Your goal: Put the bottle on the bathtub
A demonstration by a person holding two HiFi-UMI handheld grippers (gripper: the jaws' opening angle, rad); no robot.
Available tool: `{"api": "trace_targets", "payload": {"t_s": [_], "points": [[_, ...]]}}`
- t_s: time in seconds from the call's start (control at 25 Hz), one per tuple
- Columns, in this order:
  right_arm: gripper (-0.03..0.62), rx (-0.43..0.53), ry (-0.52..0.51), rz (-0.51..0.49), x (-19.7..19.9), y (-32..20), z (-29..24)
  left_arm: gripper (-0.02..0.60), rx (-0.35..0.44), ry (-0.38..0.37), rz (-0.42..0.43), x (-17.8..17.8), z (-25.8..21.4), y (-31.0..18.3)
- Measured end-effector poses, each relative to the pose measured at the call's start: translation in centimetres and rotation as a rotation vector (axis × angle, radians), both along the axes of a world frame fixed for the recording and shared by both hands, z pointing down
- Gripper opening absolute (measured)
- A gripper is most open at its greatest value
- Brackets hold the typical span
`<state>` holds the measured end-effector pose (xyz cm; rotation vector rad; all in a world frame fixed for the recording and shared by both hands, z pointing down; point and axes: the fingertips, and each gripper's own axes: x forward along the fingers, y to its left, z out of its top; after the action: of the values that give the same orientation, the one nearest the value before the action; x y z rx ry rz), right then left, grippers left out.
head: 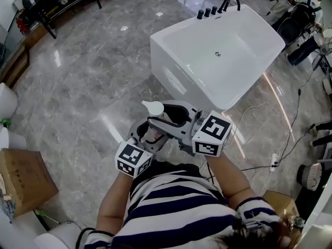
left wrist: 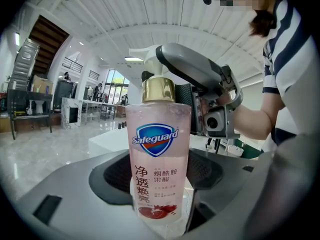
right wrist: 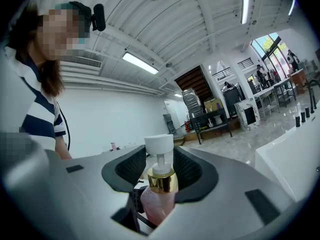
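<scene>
Centrally, pink bottle (left wrist: 157,159) stood upright, clamped by left gripper (head: 149,135), right gripper (right wrist: 159,168) gaped wide around its white pump (right wrist: 159,145) without pressing, bathtub (head: 175,79) lay well apart ahead.

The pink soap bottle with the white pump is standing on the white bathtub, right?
Not quite. The pink bottle with the white pump isn't on the white bathtub; the left tool holds it up, short of the tub. The head view shows it.

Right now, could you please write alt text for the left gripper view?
A pink soap bottle with a gold collar stands upright in the left gripper. The right gripper sits around its white pump, held by a person in stripes.
</scene>
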<state>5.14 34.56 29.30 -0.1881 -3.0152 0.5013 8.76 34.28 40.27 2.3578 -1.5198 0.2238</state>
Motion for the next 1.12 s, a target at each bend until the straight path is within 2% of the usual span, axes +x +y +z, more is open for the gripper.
{"api": "trace_targets", "payload": {"t_s": [0.2, 0.68, 0.92, 1.12], "points": [[0.186, -0.002, 0.008, 0.051, -3.6, -2.4, -0.3, 0.312, -0.003, 0.04, 0.083, -3.3, -0.3, -2.0], [0.181, -0.001, 0.0, 0.219, -10.2, -7.0, -0.6, 0.313, -0.027, 0.028, 0.246, -10.5, -0.3, -5.5], [0.178, -0.009, 0.025, 0.271, -11.3, -9.2, 0.0, 0.313, -0.032, 0.028, 0.269, -11.9, 0.5, -7.3], [0.178, -0.003, 0.013, 0.283, -11.8, -12.8, 0.5, 0.313, -0.023, 0.047, 0.271, -12.1, 0.9, -11.1]]}}
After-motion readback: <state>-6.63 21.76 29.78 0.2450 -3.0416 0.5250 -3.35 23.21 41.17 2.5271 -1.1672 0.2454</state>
